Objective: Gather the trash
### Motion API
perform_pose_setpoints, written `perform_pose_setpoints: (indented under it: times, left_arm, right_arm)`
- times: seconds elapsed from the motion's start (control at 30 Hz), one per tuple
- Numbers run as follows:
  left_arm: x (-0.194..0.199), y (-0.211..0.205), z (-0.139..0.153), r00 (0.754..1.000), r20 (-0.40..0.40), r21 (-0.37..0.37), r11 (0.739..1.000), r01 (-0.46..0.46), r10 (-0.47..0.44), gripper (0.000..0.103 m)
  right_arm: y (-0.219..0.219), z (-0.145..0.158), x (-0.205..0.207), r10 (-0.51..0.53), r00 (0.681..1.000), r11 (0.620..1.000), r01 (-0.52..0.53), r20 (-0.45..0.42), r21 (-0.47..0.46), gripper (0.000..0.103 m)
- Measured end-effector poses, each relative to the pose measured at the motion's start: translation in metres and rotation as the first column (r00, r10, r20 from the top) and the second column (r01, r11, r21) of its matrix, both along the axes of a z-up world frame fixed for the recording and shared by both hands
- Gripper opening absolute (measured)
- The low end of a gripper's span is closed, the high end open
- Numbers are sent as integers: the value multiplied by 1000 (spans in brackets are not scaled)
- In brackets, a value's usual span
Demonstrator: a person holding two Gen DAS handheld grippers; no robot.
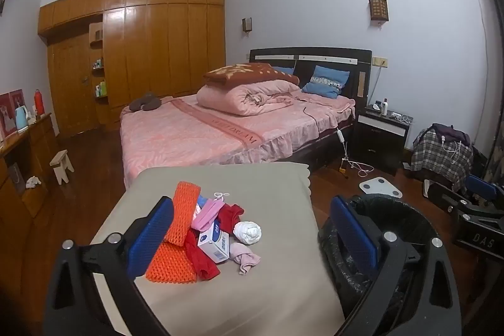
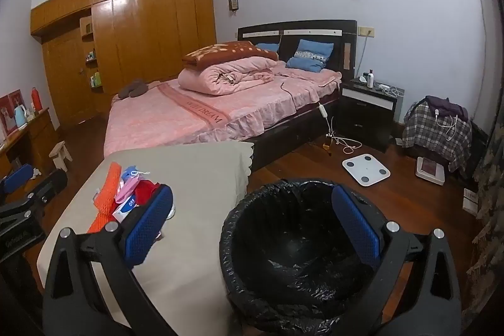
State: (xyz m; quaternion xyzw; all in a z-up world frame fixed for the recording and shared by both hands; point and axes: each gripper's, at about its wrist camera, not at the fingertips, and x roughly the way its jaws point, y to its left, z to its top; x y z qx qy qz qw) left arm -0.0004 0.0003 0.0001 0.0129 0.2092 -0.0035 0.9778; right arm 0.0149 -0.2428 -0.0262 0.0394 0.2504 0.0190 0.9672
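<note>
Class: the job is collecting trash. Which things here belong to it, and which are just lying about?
Job: orange foam netting, crumpled white tissue wad, small white-and-blue carton, black-lined waste bin.
Lying about: white bathroom scale, small wooden stool, plaid cloth heap.

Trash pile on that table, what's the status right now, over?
Left gripper open, empty, over trash pile. Right gripper open, empty, above black-lined bin. Pile untouched on table; bin looks empty. Nothing in the way.

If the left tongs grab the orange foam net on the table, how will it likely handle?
The orange foam net is open mesh, so probably very light and squashy. It lies bent over the pile, suggesting it flops. It overlaps the red cloth, so lifting may drag neighbours.
</note>
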Motion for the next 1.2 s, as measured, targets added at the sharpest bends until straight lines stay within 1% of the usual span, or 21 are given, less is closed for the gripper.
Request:
perform_pose_setpoints:
  times: [0.1,0.13,0.47,1.2]
  left_arm:
    - [1,0,0,1000,-9,4,1000,-1,1,97]
    - [1,0,0,1000,-10,4,1000,-1,1,97]
    - [1,0,-1,1000,-11,5,1000,-2,2,97]
    - [1,0,-1,1000,-12,5,1000,-2,2,97]
  right_arm:
    - [0,-2,1,9,1000,1000,-9,-8,3,98]
    - [-1,1,3,-5,1000,1000,5,-6,7,98]
    - [-1,-2,1,-20,1000,1000,20,11,-22,98]
    - [-1,0,-1,-18,1000,1000,19,21,-21,98]
